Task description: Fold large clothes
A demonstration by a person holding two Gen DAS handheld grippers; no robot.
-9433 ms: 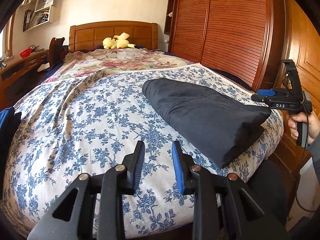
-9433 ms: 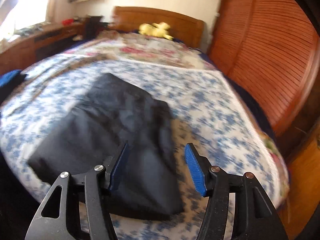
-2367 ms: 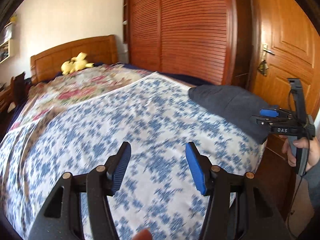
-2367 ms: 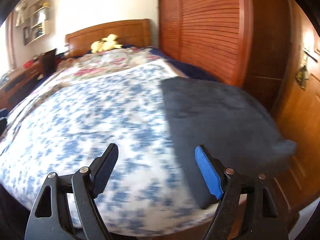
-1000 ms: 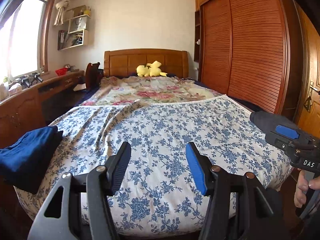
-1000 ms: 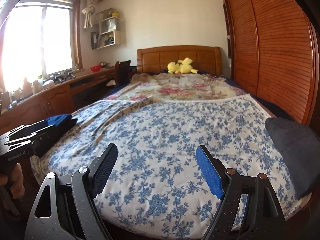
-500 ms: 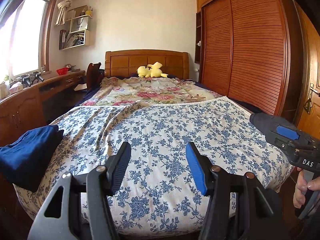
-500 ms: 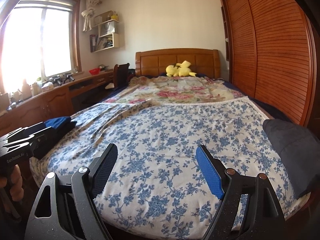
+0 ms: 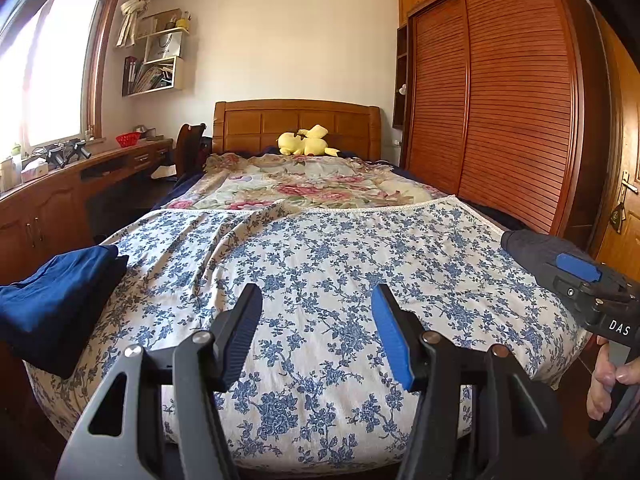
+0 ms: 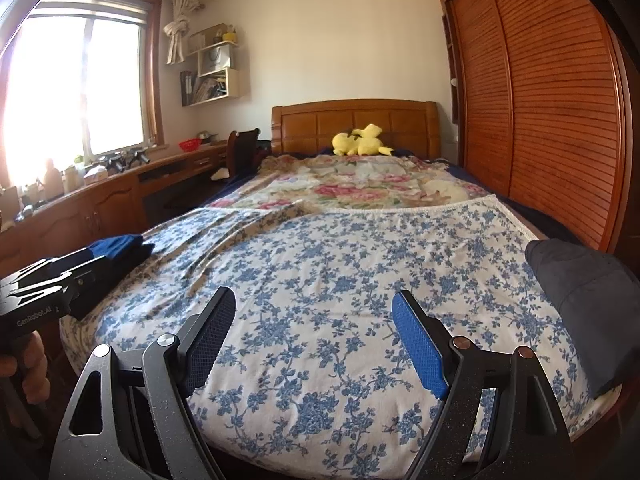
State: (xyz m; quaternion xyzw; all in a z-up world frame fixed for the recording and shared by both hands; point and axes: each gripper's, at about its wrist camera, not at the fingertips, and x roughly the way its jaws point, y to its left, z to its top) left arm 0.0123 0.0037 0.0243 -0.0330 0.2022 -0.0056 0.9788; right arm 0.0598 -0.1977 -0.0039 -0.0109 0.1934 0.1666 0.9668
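Observation:
A folded dark grey garment point(image 10: 582, 292) lies at the bed's right front corner; it also shows in the left wrist view point(image 9: 536, 246). A folded dark blue garment point(image 9: 52, 304) lies at the bed's left front corner, also in the right wrist view point(image 10: 116, 246). My left gripper point(image 9: 316, 334) is open and empty, held above the foot of the bed point(image 9: 320, 264). My right gripper point(image 10: 312, 340) is open and empty, also above the foot of the bed point(image 10: 340, 280). Each gripper's body shows at the edge of the other's view.
A blue-flowered sheet covers the near half of the bed, a floral quilt point(image 9: 304, 184) the far half. A yellow plush toy point(image 9: 304, 145) rests by the headboard. A wooden desk point(image 9: 52, 200) runs along the left. Slatted wardrobe doors point(image 9: 500, 112) stand on the right.
Both grippers have turned from the grey garment to face straight up the bed and now hold almost still. The grey garment now rests at the right corner.

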